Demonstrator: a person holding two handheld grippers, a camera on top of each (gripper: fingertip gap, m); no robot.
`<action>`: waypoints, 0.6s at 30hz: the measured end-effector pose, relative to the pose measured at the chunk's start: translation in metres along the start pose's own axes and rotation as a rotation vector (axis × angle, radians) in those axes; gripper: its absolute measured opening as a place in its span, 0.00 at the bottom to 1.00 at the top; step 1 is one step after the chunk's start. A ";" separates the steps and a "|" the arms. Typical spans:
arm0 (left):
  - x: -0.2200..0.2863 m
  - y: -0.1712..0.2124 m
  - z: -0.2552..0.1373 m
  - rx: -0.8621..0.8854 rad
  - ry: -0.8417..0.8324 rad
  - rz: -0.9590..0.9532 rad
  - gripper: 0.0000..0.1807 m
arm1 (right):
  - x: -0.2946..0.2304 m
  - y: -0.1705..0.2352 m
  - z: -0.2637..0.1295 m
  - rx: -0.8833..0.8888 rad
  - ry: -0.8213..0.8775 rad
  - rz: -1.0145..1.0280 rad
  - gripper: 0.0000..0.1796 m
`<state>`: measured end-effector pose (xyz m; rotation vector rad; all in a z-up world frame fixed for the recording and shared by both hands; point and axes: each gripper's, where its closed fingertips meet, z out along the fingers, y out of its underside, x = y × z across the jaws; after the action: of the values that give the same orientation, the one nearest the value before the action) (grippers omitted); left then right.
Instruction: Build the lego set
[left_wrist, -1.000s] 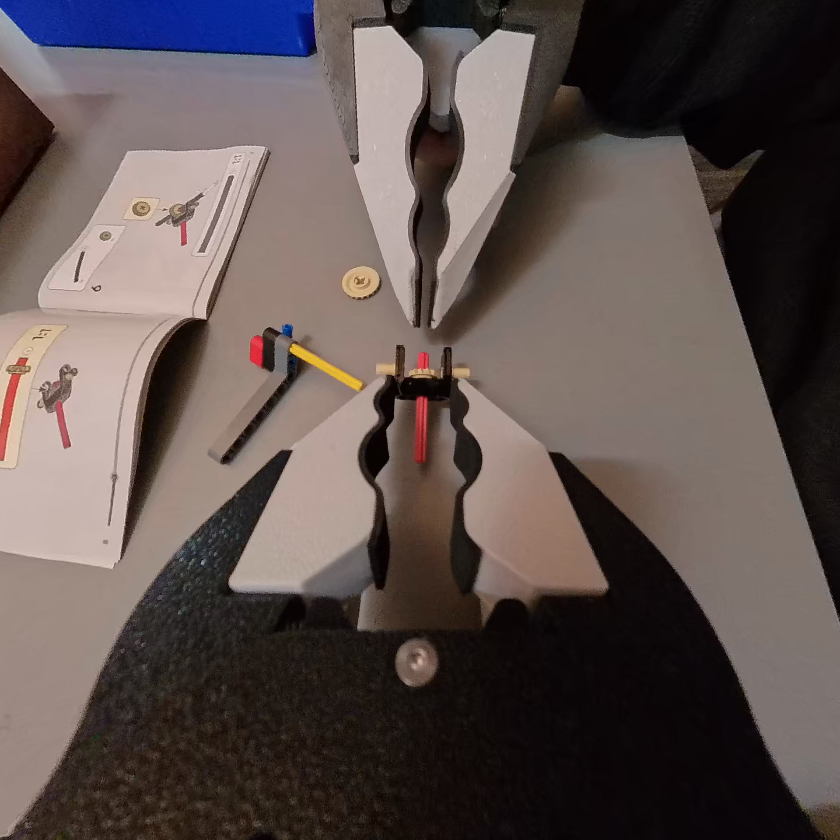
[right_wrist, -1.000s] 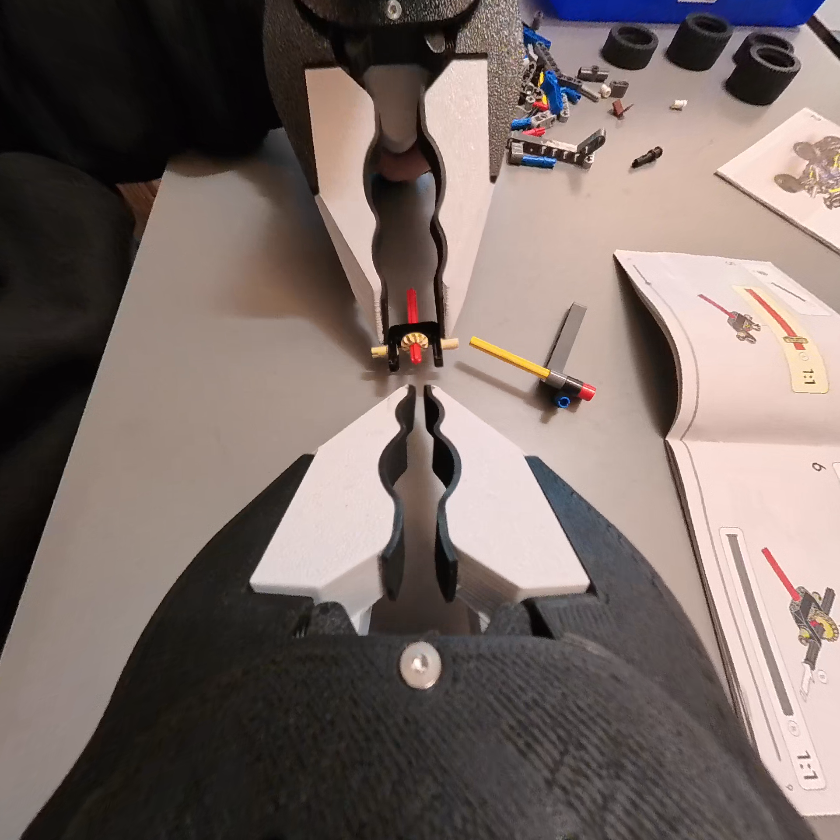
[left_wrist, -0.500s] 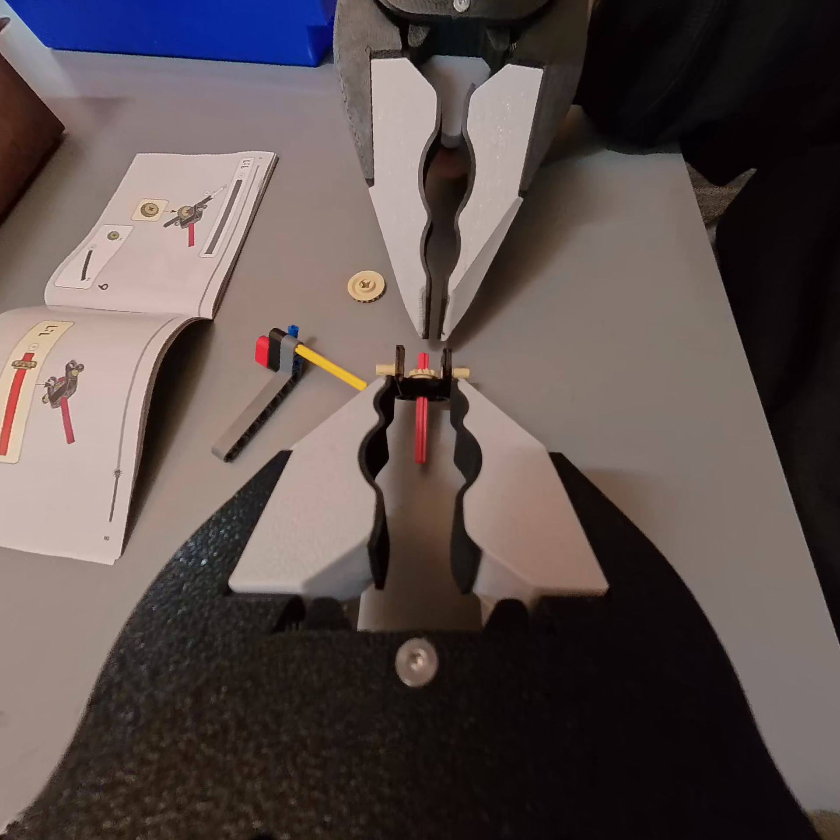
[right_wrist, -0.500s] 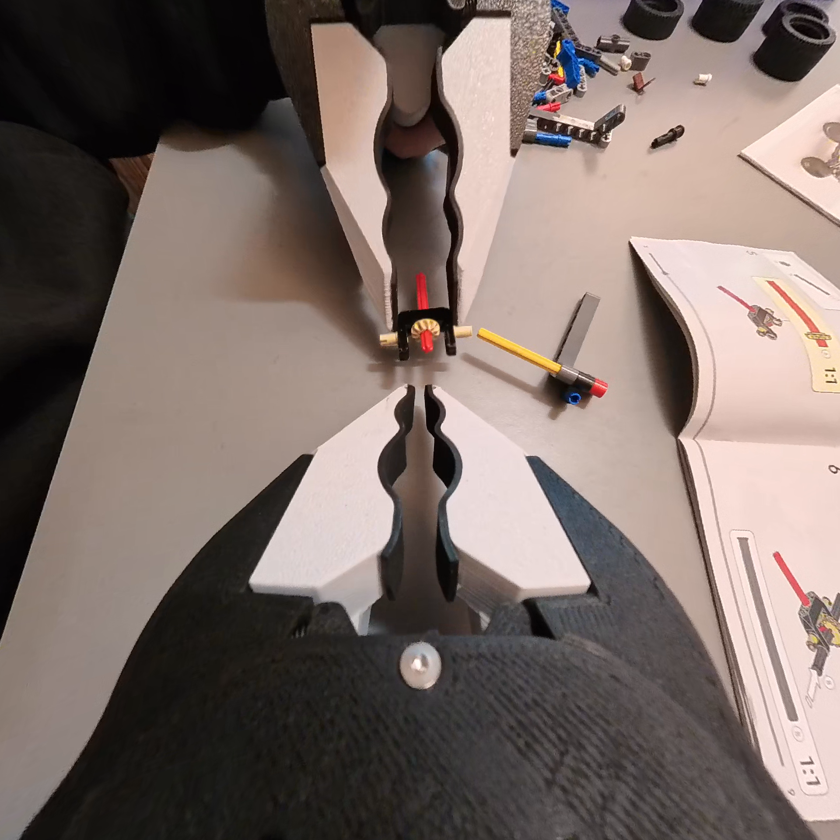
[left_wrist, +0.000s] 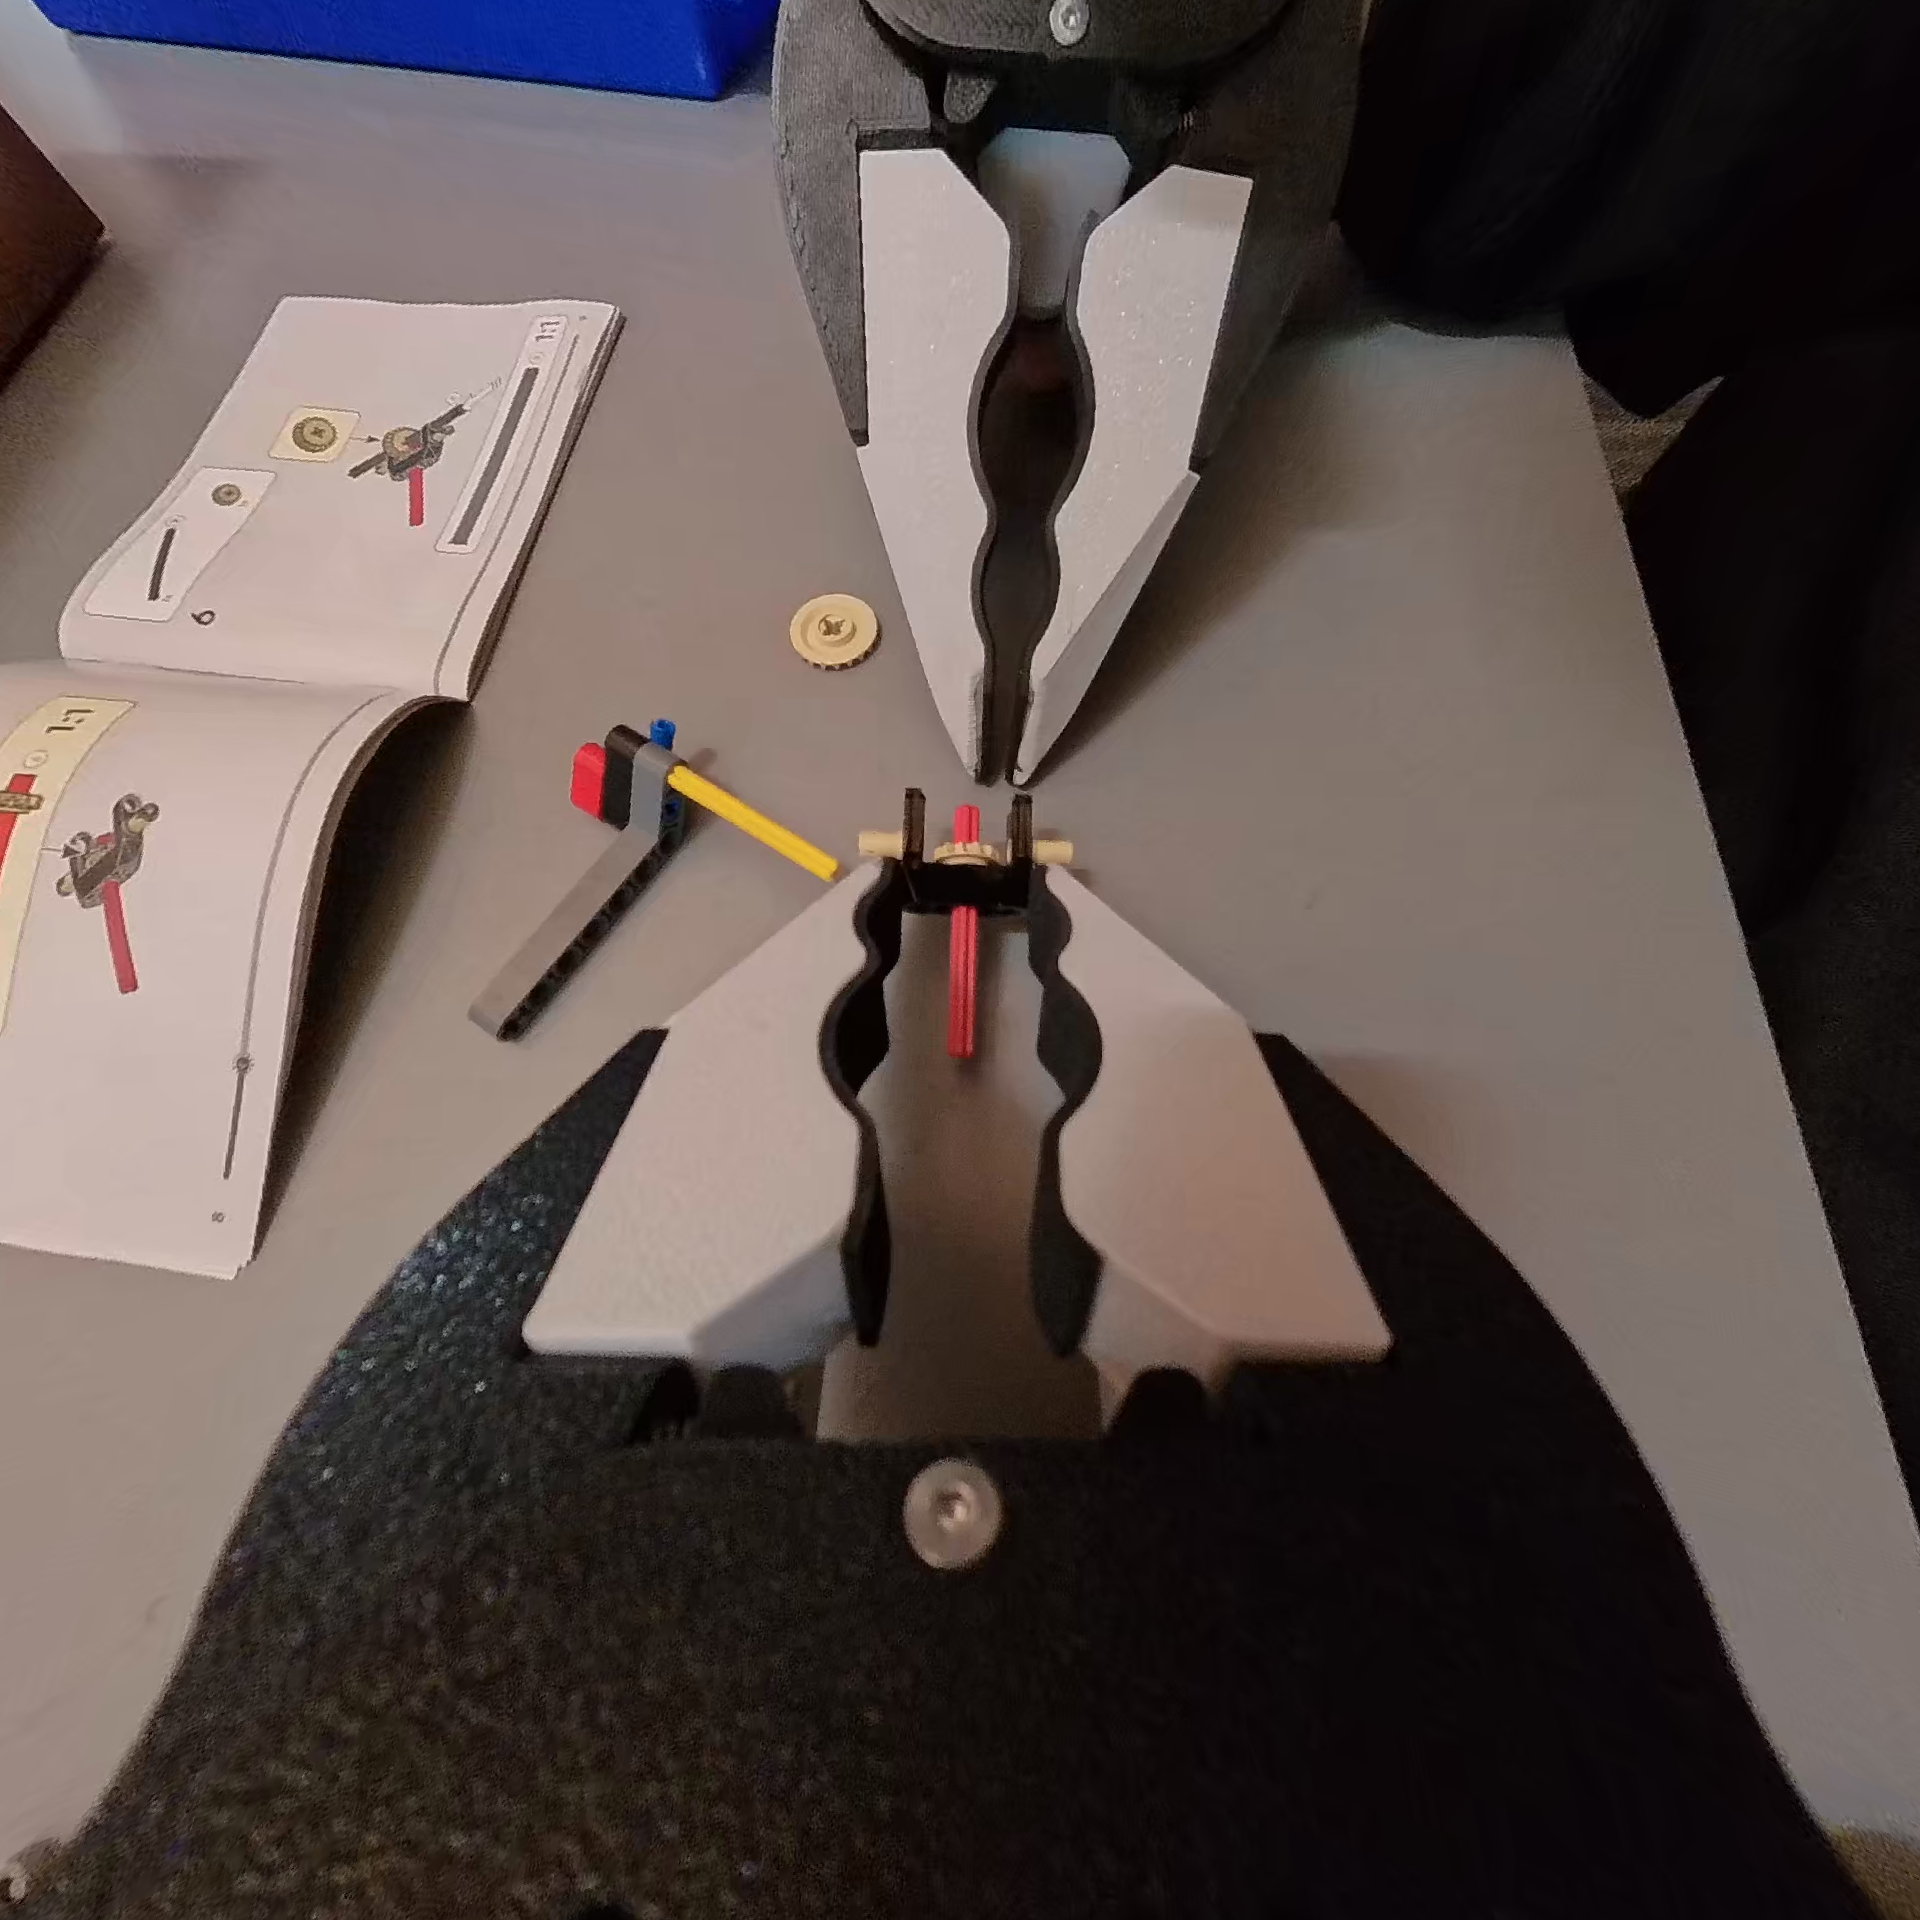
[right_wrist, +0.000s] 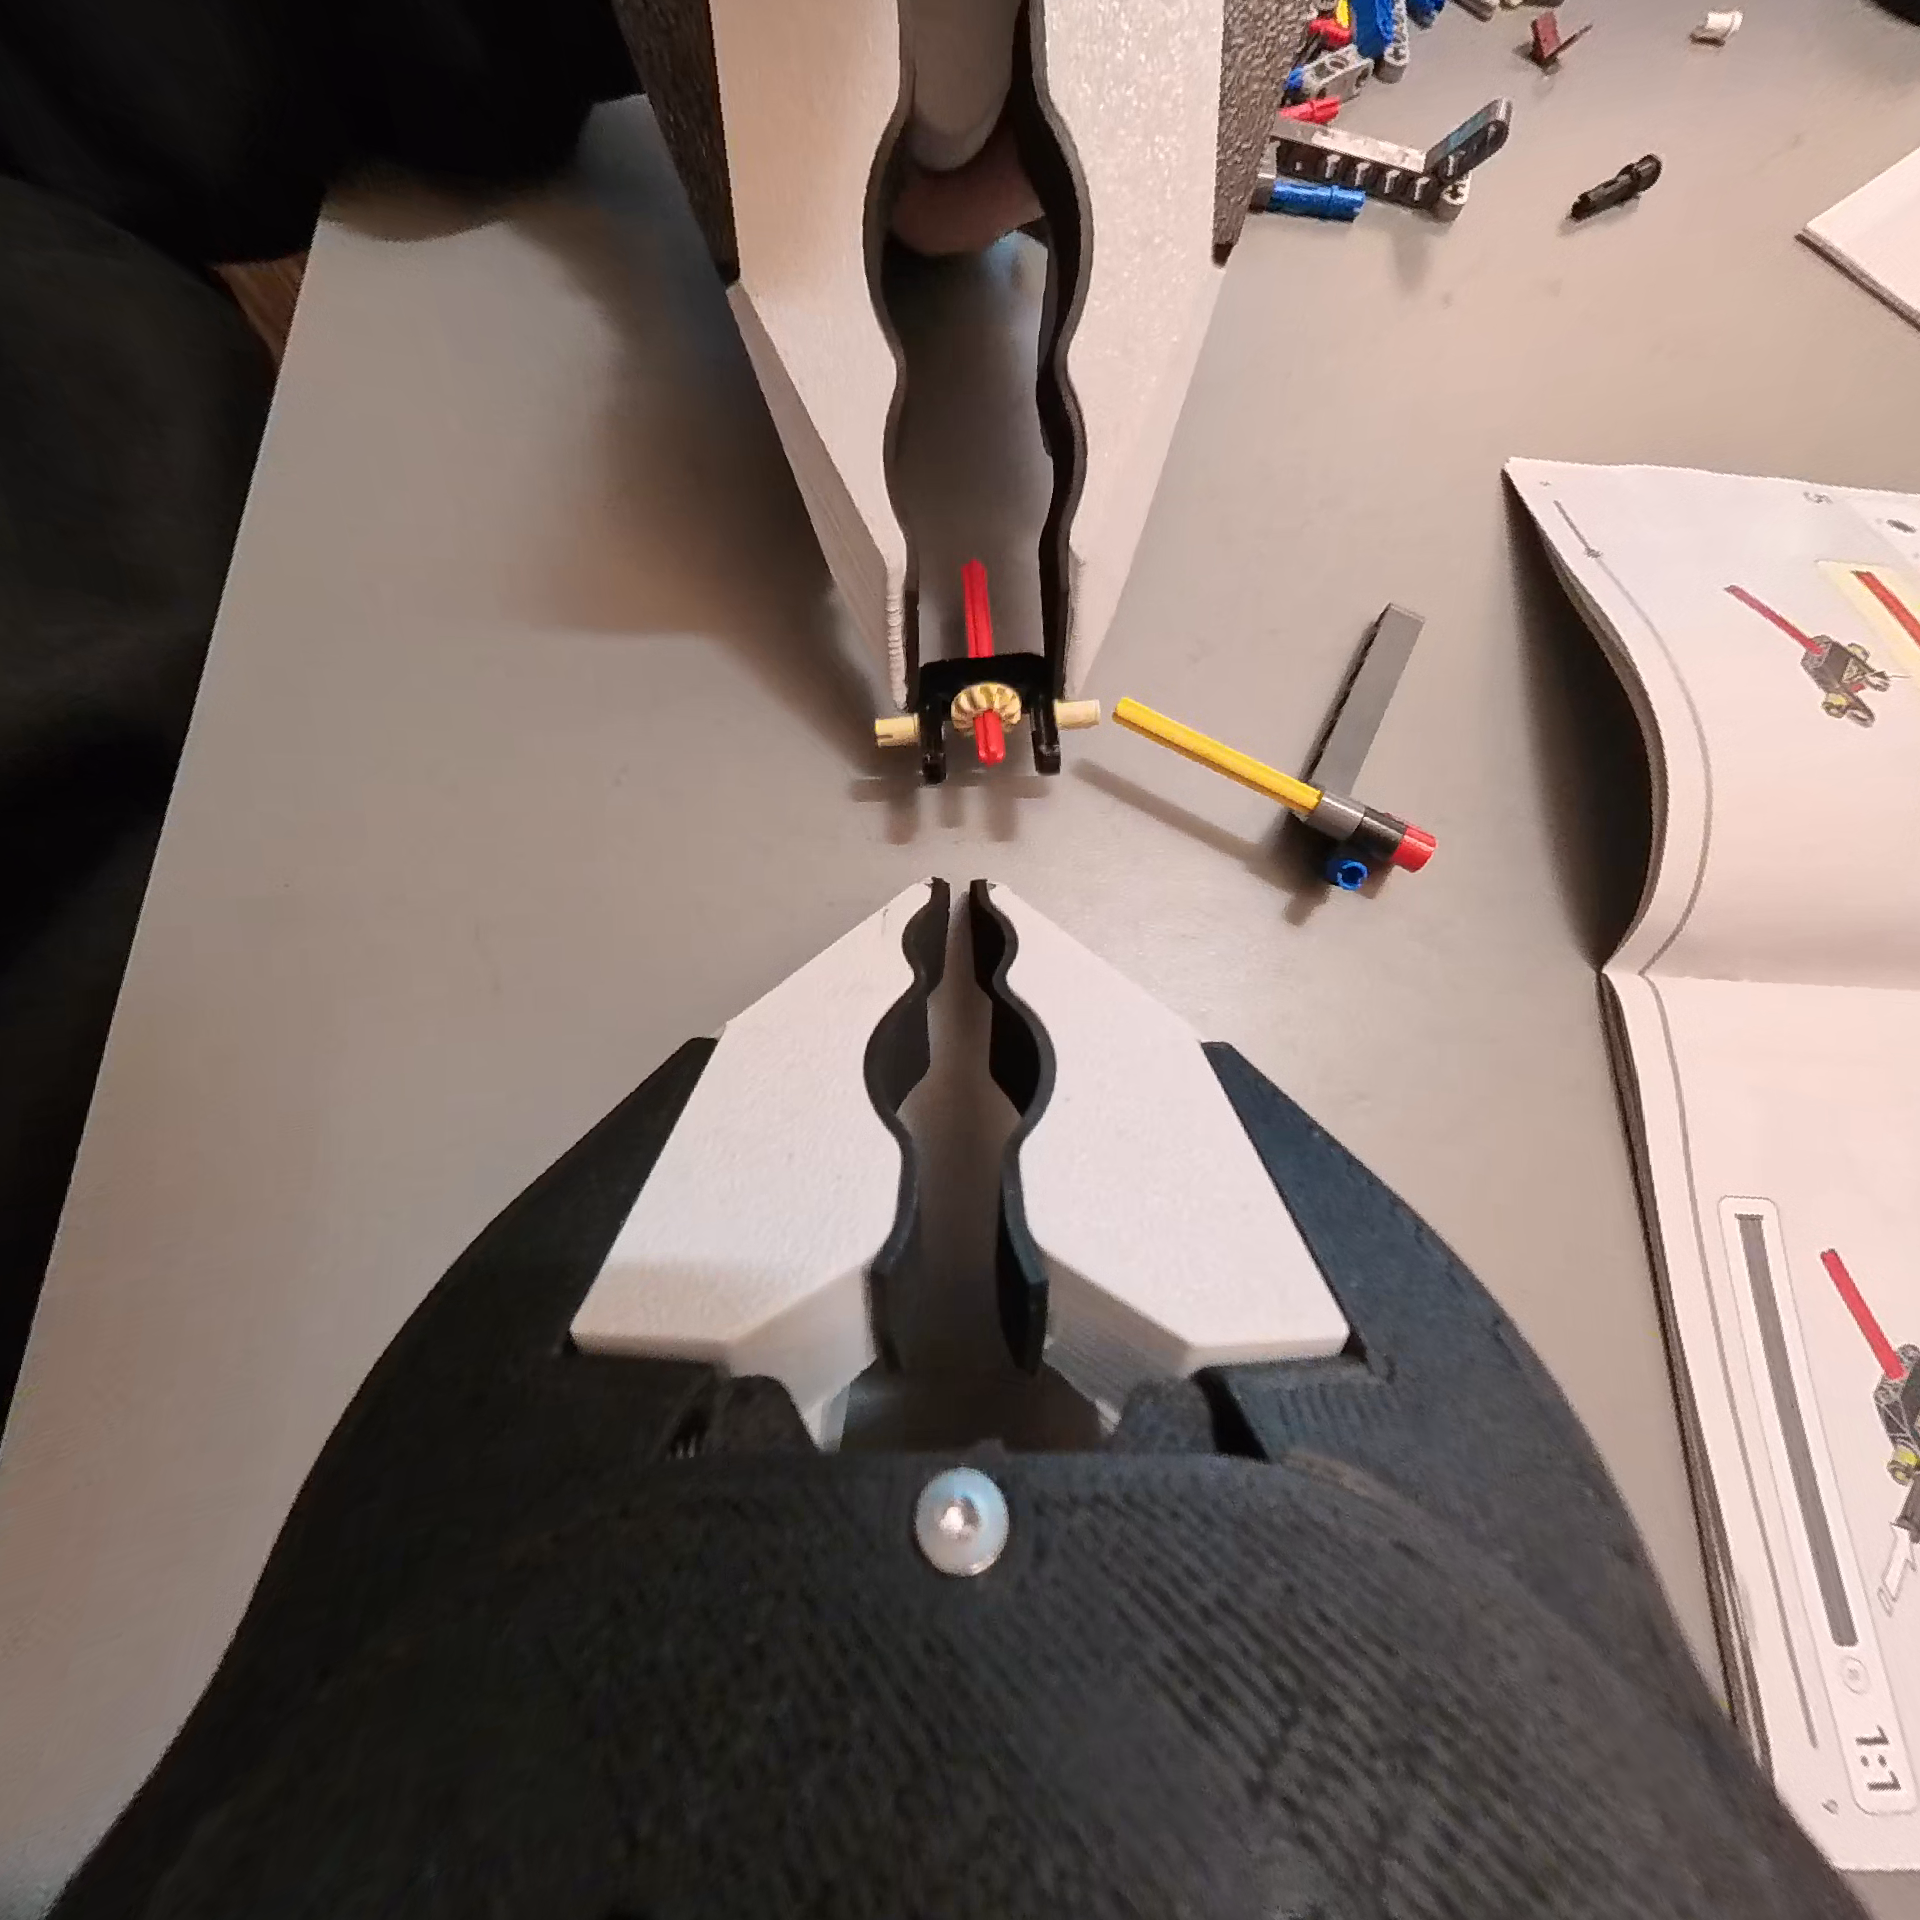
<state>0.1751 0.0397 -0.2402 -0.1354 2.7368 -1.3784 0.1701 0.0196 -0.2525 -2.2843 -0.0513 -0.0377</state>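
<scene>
My left gripper (left_wrist: 961, 883) is shut on a small black frame assembly (left_wrist: 966, 883) with a red axle through it, a tan bevel gear and tan pins at its sides. It holds the assembly just above the grey table (left_wrist: 1351, 831). The same assembly shows in the right wrist view (right_wrist: 987, 717), facing me, held by the left gripper (right_wrist: 982, 675). My right gripper (right_wrist: 958, 888) is shut and empty, with its tips pointing at the assembly a short gap away. It also shows in the left wrist view (left_wrist: 997, 774).
A grey beam with a yellow axle, red bush and blue pin (left_wrist: 623, 821) lies left of the assembly. It also shows in the right wrist view (right_wrist: 1340, 769). A loose tan gear (left_wrist: 834, 631), an open instruction booklet (left_wrist: 208, 831), a blue bin (left_wrist: 416, 42) and loose parts (right_wrist: 1371, 156) lie around. My two grippers' fingertips are within a few centimetres of each other.
The two grippers have drawn a little closer together, tip to tip. The left gripper still holds the assembly the same way. The parts on the table have not moved.
</scene>
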 end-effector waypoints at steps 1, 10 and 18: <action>0.000 0.000 0.000 -0.005 0.001 0.002 0.12 | 0.000 0.000 0.000 0.000 0.000 0.001 0.01; 0.001 0.005 0.004 -0.040 0.013 -0.003 0.12 | 0.000 0.000 0.000 0.000 -0.009 0.011 0.01; 0.002 0.009 0.007 -0.076 0.018 -0.009 0.12 | 0.001 0.000 0.000 0.000 -0.007 0.022 0.00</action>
<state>0.1739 0.0395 -0.2518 -0.1399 2.8076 -1.2845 0.1715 0.0199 -0.2527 -2.2853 -0.0297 -0.0187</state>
